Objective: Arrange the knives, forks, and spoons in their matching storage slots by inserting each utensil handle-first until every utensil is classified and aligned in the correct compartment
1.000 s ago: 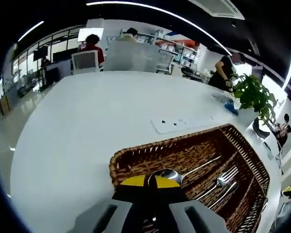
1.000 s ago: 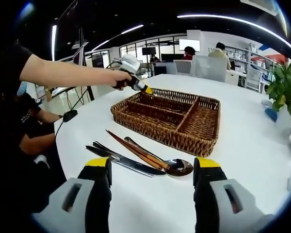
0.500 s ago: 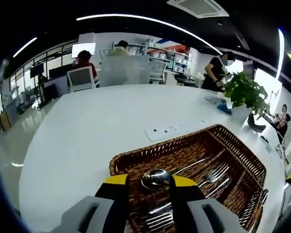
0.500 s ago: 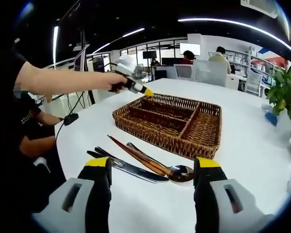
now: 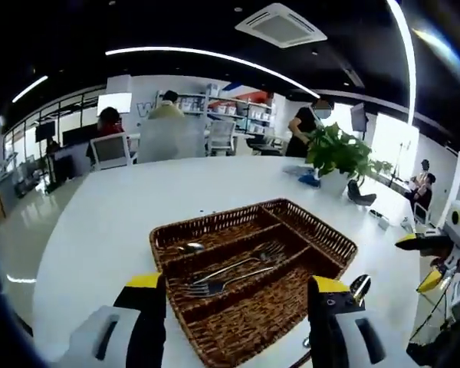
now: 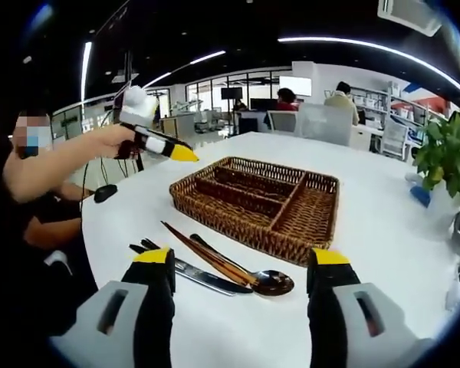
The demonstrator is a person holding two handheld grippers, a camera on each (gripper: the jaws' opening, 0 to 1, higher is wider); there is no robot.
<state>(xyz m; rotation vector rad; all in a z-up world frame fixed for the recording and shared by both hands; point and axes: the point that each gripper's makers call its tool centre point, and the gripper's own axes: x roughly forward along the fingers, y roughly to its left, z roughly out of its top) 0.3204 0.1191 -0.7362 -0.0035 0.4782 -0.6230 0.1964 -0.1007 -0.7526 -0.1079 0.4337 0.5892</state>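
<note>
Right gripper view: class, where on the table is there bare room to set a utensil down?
Bare white table runs right of the wicker tray toward the potted plant. It is crowded in front, where the loose cutlery lies.

the wicker tray (image 6: 254, 222) wall hides the utensils inside.

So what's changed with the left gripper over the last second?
The left gripper let go of the spoon, now lying in the wicker tray, and lifted away with fingers open. The right gripper stayed open over the knife and wooden-handled spoon, which haven't moved.
</note>
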